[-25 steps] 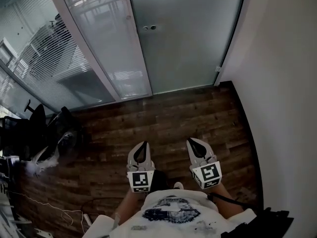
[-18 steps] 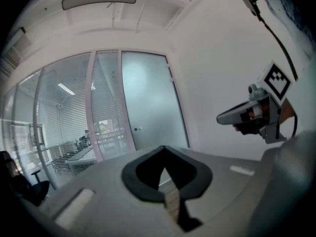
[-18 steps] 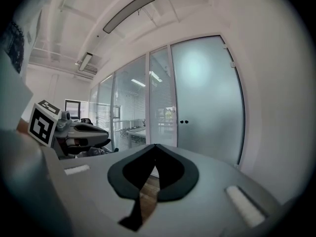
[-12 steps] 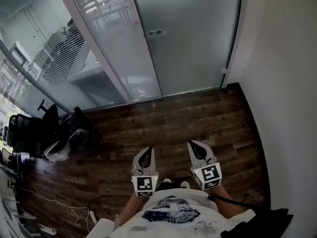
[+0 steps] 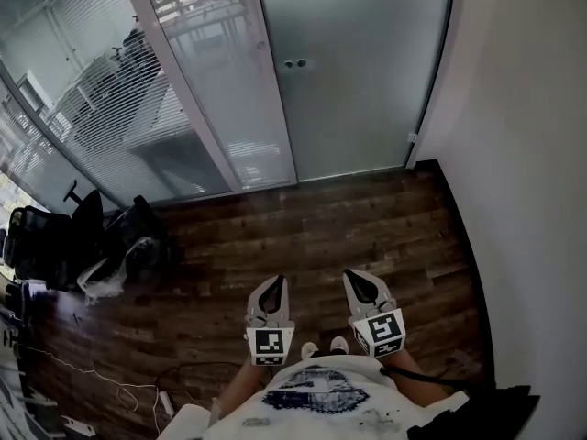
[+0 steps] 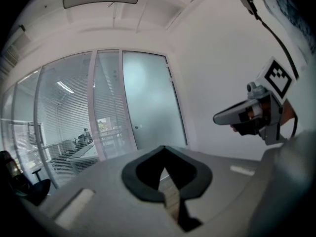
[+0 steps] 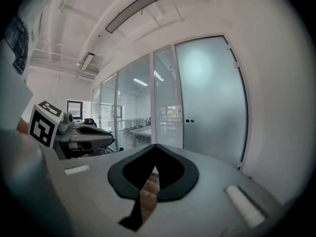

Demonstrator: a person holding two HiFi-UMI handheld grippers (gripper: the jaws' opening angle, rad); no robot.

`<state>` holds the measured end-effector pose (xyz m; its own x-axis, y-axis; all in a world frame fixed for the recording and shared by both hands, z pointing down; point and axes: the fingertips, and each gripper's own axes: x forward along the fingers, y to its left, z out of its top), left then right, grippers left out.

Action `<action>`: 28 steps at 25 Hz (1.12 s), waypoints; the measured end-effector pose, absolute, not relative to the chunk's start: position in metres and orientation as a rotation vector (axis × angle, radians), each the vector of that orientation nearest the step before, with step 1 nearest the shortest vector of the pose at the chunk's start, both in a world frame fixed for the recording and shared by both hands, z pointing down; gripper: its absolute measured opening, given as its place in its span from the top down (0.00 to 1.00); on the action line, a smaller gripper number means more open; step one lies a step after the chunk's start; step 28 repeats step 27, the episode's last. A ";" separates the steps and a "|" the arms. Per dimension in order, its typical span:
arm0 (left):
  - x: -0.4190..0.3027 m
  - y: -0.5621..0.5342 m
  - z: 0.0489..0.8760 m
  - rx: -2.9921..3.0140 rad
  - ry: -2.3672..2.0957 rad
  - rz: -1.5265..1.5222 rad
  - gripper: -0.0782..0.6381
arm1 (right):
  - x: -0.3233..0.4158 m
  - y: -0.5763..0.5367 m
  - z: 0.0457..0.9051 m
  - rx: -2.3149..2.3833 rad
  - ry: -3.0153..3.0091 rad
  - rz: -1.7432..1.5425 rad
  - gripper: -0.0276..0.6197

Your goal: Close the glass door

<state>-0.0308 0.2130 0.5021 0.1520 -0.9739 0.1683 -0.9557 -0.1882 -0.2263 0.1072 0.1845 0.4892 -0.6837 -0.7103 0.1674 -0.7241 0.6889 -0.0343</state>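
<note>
While the left gripper [image 5: 271,282] and right gripper [image 5: 356,278] stay clenched on nothing, low by the person's body, they have only drifted slightly across the wooden floor [image 5: 303,227]. Well ahead, the glass door [image 5: 358,90] looks flush in its frame, so closing seems finished.

The dark wood-plank floor [image 5: 348,218] fills the middle of the scene; black office chairs [image 5: 46,246] stand on it at the far left, with a pale crumpled bag [image 5: 96,280] just beside them; thin white cables [image 5: 92,379] trail across the near left; a person's two shoes [image 5: 321,346] stand at the near edge.
</note>
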 end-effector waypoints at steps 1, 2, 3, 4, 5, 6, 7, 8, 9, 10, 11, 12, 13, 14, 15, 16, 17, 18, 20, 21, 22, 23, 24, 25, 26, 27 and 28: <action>-0.034 0.216 0.504 -2.337 1.963 -0.428 0.89 | 0.104 0.187 0.488 1.170 -2.749 0.139 0.95; -0.036 0.217 0.506 -2.339 1.967 -0.429 0.89 | 0.102 0.189 0.487 1.165 -2.742 0.130 0.95; -0.038 0.219 0.507 -2.340 1.971 -0.431 0.89 | 0.100 0.190 0.488 1.164 -2.735 0.123 0.95; -0.040 0.220 0.508 -2.342 1.975 -0.430 0.89 | 0.100 0.190 0.490 1.165 -2.727 0.118 0.95; -0.042 0.221 0.509 -2.343 1.980 -0.428 0.89 | 0.099 0.190 0.492 1.166 -2.721 0.117 0.95; -0.044 0.221 0.509 -2.343 1.983 -0.424 0.89 | 0.098 0.191 0.493 1.166 -2.718 0.118 0.95; -0.045 0.221 0.509 -2.345 1.983 -0.421 0.89 | 0.097 0.191 0.492 1.164 -2.717 0.121 0.95; -0.045 0.221 0.508 -2.346 1.981 -0.418 0.89 | 0.096 0.191 0.492 1.165 -2.717 0.123 0.95; -0.045 0.221 0.508 -2.348 1.976 -0.416 0.89 | 0.095 0.191 0.492 1.167 -2.715 0.122 0.95; -0.046 0.222 0.508 -2.350 1.971 -0.416 0.89 | 0.095 0.191 0.493 1.169 -2.713 0.120 0.95; -0.046 0.222 0.508 -2.351 1.968 -0.417 0.89 | 0.095 0.191 0.494 1.170 -2.711 0.117 0.95; -0.046 0.222 0.508 -2.351 1.966 -0.419 0.89 | 0.096 0.192 0.494 1.169 -2.708 0.117 0.95; -0.045 0.222 0.508 -2.352 1.963 -0.420 0.89 | 0.097 0.191 0.495 1.168 -2.705 0.118 0.95; -0.043 0.221 0.508 -2.354 1.960 -0.421 0.89 | 0.098 0.191 0.495 1.167 -2.703 0.119 0.95; -0.042 0.220 0.508 -2.356 1.956 -0.423 0.89 | 0.099 0.190 0.496 1.166 -2.702 0.119 0.95; -0.041 0.219 0.508 -2.359 1.952 -0.424 0.89 | 0.100 0.190 0.496 1.165 -2.703 0.118 0.95; -0.039 0.219 0.508 -2.362 1.948 -0.424 0.89 | 0.100 0.190 0.496 1.165 -2.705 0.119 0.95; -0.038 0.218 0.508 -2.365 1.943 -0.423 0.89 | 0.101 0.190 0.496 1.164 -2.709 0.123 0.95; -0.035 0.216 0.507 -2.370 1.934 -0.426 0.89 | 0.100 0.190 0.492 1.158 -2.715 0.137 0.95; -0.033 0.215 0.507 -2.372 1.930 -0.429 0.89 | 0.100 0.190 0.491 1.156 -2.716 0.142 0.95; -0.031 0.213 0.506 -2.374 1.926 -0.430 0.89 | 0.101 0.188 0.491 1.155 -2.715 0.143 0.95; -0.029 0.212 0.506 -2.376 1.923 -0.429 0.89 | 0.103 0.187 0.493 1.156 -2.712 0.142 0.95; -0.026 0.209 0.506 -2.377 1.921 -0.429 0.89 | 0.106 0.184 0.495 1.159 -2.708 0.139 0.95; -0.023 0.207 0.506 -2.378 1.920 -0.428 0.89 | 0.109 0.182 0.497 1.161 -2.707 0.139 0.95; -0.021 0.205 0.506 -2.379 1.920 -0.428 0.89 | 0.112 0.180 0.497 1.162 -2.707 0.141 0.95; -0.018 0.203 0.506 -2.380 1.920 -0.428 0.89 | 0.115 0.178 0.498 1.163 -2.707 0.143 0.95; -0.018 0.203 0.506 -2.380 1.920 -0.428 0.89 | 0.115 0.178 0.498 1.163 -2.707 0.143 0.95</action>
